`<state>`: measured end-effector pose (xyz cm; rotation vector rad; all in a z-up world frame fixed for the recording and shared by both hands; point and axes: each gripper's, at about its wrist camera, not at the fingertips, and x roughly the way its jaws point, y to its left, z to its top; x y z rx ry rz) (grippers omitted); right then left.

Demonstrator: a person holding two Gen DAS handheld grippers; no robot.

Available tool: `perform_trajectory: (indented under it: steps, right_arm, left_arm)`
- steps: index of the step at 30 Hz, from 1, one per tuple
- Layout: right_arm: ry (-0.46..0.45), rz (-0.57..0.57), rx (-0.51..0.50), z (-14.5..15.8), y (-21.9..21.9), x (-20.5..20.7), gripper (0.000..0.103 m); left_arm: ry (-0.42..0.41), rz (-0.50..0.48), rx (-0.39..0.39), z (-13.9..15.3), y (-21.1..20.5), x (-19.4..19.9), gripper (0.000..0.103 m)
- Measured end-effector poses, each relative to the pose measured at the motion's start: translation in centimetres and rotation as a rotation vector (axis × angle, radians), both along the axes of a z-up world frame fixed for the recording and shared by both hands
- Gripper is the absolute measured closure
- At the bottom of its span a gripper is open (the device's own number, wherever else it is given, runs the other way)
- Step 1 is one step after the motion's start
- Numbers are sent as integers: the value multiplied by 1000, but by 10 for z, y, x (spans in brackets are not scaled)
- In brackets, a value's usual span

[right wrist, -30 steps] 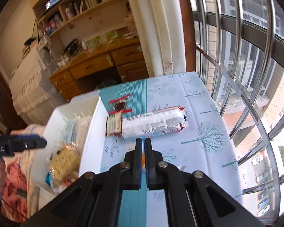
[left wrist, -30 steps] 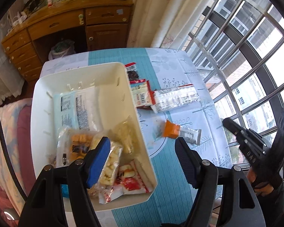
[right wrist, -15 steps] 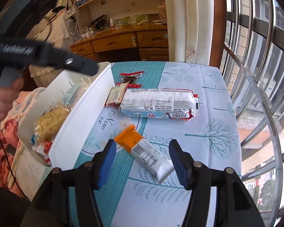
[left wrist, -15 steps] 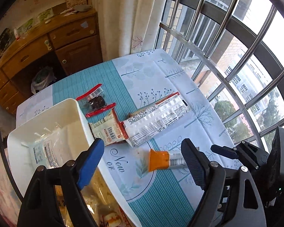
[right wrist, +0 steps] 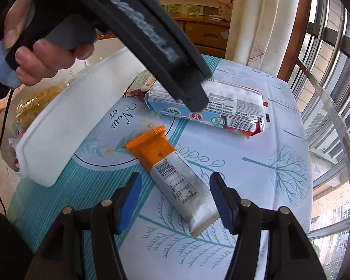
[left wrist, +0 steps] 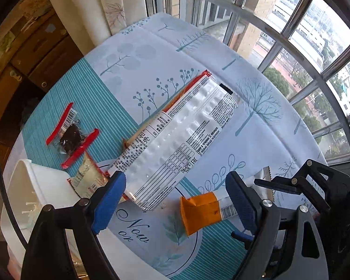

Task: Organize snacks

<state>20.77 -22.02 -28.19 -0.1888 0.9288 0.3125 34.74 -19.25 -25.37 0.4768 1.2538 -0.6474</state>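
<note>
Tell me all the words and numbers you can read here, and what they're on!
"Now or" – tablecloth.
"EAC" and "(18±5)°C" – long white packet.
Barcodes, digits too small – orange-ended bar, red-edged packet.
Raised lettering on left tool's arm: too blurred.
Other packet print: too small.

We are seeing an orange-and-white bar wrapper (right wrist: 172, 175), a white, red-edged biscuit pack (left wrist: 175, 144), a clear sachet with red ends (left wrist: 71, 135), a white bin (right wrist: 58, 126), blue pads (right wrist: 129, 201), and a teal-striped, tree-printed tablecloth (left wrist: 151, 65).
</note>
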Motion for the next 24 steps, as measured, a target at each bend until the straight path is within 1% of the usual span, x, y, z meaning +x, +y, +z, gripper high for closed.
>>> perform_trajectory:
  steps: [3, 9, 11, 14, 18, 24]
  right_arm:
    - [1, -19, 6, -6, -1, 2, 41]
    - [1, -44, 26, -8, -3, 4, 41]
    - [19, -46, 20, -11, -1, 7, 41]
    - [25, -49, -3, -14, 2, 8, 41]
    - [43, -56, 35, -15, 1, 10, 41]
    - [81, -69, 2, -21, 2, 14, 43]
  left_arm:
    - [-29, -13, 26, -7, -8, 0, 16]
    - [-50, -18, 13, -6, -15, 7, 16]
    - [-62, -11, 15, -5, -16, 11, 16]
    - [-60, -2, 24, -6, -20, 17, 16]
    - [-54, 0, 58, -12, -29, 24, 16]
    - [-29, 3, 94, -24, -39, 30, 16]
